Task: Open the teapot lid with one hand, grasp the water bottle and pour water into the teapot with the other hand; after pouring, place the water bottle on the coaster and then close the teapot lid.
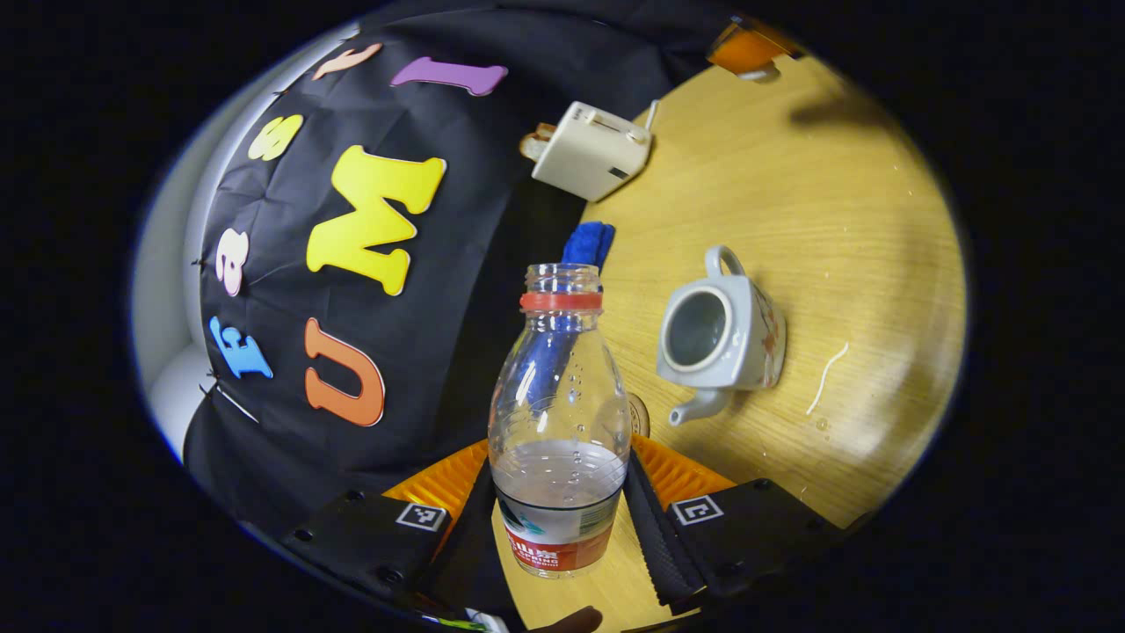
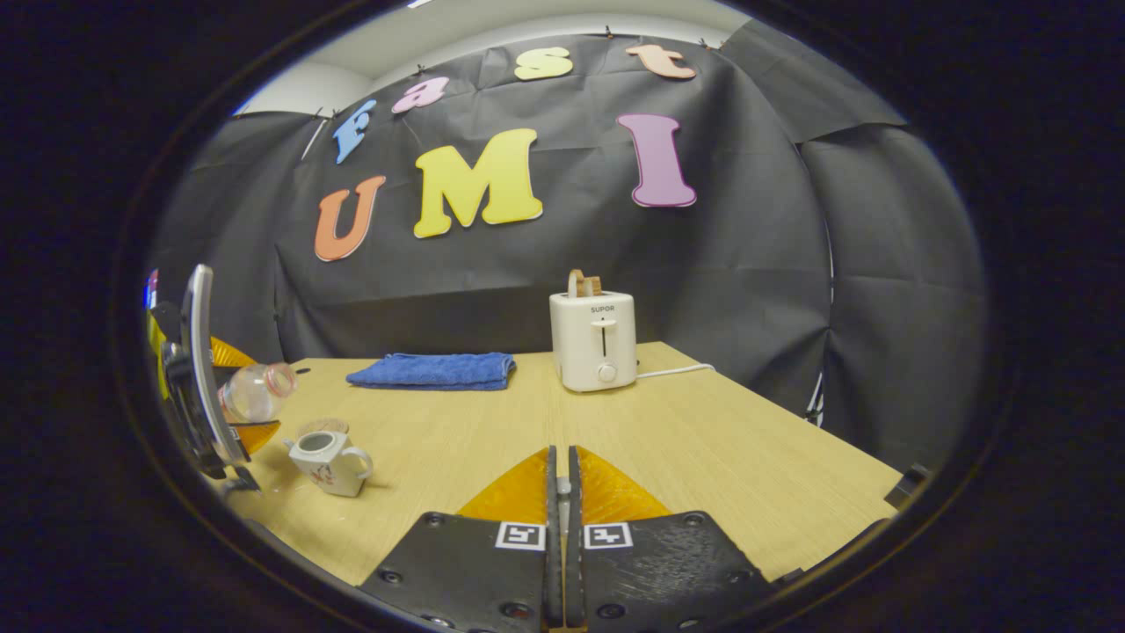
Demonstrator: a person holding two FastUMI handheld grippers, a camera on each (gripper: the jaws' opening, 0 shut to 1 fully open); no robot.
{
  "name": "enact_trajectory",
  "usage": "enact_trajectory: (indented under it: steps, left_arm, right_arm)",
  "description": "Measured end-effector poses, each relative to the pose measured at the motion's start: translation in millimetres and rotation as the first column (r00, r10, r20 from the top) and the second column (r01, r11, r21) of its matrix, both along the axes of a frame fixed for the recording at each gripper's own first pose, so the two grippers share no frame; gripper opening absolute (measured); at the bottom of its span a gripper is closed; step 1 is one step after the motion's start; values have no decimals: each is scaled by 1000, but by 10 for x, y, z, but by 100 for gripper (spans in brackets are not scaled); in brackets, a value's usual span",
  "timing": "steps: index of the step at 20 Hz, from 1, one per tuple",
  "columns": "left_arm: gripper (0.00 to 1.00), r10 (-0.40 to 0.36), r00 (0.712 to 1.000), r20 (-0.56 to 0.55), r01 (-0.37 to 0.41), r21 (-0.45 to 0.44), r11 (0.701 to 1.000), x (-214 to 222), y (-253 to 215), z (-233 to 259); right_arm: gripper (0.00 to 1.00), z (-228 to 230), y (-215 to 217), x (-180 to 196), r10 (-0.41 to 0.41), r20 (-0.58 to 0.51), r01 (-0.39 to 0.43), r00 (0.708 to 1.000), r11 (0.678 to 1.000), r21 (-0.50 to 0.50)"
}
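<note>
Water bottle clamped in left gripper, uncapped, tilted beside open teapot; right gripper fingers nearly touching, lid possibly between, cannot tell. Pouring step; next, bring mouth over opening.

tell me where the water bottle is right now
The water bottle sits clamped between the left gripper fingers, uncapped, tilted above the table near the open teapot. In the right gripper view it shows at far left, just above the teapot.

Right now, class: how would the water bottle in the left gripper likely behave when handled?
The water bottle looks thin, clear plastic, so it probably flexes under the fingers. About a third full, it is likely light. Uncapped and tilted toward the teapot, it could spill.
</note>
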State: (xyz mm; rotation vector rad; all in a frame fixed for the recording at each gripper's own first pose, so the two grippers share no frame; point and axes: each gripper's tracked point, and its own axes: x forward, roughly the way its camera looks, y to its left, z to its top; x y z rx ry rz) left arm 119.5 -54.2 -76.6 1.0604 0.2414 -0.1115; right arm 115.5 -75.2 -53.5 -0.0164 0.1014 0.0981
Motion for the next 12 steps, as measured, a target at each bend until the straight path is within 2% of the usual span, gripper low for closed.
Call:
enact_trajectory:
  steps: [2,3,5,6,10,12]
  left_arm:
    - [77,22,998,51,-15,-146,989,-9,19,100]
    - [77,39,998,54,-23,-254,967,-24,27,112]
    - [77,52,998,46,-26,-453,891,-19,11,125]
    - [77,56,997,51,-21,-525,851,-25,23,176]
    - [78,67,992,111,31,-701,712,21,75,437]
    - [78,87,990,112,34,-785,619,117,147,510]
  right_arm:
    - [1,-17,100,-10,14,-2,-14,1000,1000,-8]
    - [1,-25,145,-19,22,-4,-22,1000,1000,-15]
    - [0,-35,239,-27,36,-3,-36,999,999,-30]
    - [1,-37,262,-36,40,-1,-40,999,999,-35]
    - [2,-29,313,-47,47,4,-47,999,998,-38]
    - [2,-43,318,-43,44,2,-44,999,998,-41]
